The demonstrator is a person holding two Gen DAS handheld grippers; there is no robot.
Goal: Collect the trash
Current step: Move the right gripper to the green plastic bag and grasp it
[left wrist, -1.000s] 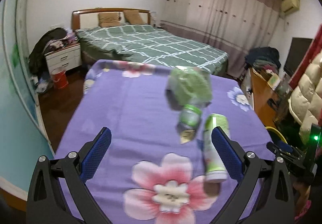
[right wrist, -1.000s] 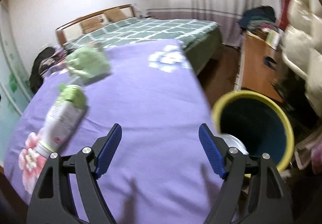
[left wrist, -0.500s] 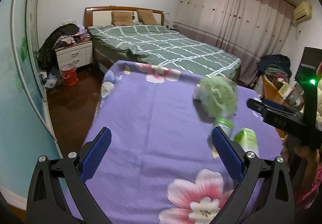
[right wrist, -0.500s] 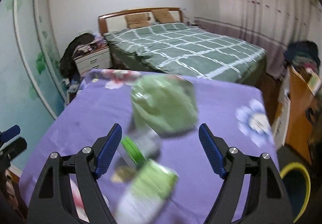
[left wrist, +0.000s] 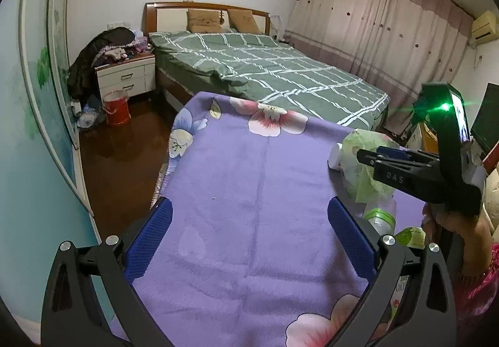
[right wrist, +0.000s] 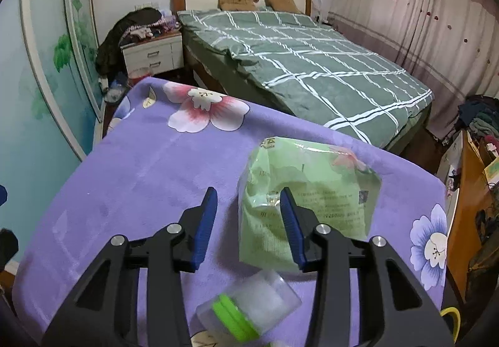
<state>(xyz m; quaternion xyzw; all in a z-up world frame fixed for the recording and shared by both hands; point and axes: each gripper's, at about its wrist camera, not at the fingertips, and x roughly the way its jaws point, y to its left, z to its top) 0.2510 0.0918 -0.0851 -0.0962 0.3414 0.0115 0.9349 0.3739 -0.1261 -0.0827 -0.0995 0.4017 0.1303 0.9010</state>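
**Right gripper lines up on the green packet**

The step in hand looks like the approach to a pickup: the right gripper (right wrist: 248, 216) hangs low over the purple flowered table (right wrist: 149, 166), its fingers parted about halfway and holding nothing. The right finger (right wrist: 291, 228) overlaps the left edge of a crumpled green packet (right wrist: 308, 191) in the right wrist view, while the left finger stands over bare cloth, so the packet is not yet between them (whether the finger is touching the plastic or merely in front of it, I cannot tell). Just nearer the camera lies a clear bottle with a green cap (right wrist: 249, 312), on its side, close beside the packet.

The left gripper (left wrist: 248, 241) hovers over a bare stretch of the cloth, fingers wide apart and empty. From its view the same packet (left wrist: 361, 166) sits at the far right side of the table with the bottle (left wrist: 380, 219) below it and a second green-topped container (left wrist: 411, 237) at the edge, partly hidden behind the finger.

The next move probably calls for shifting the right gripper rightward so the packet's bunched edge falls between the fingers, then closing. The film is soft and light, so a shallow pinch may slip off. A yellow rim (right wrist: 450, 314), likely the bin, peeks in at the lower right.
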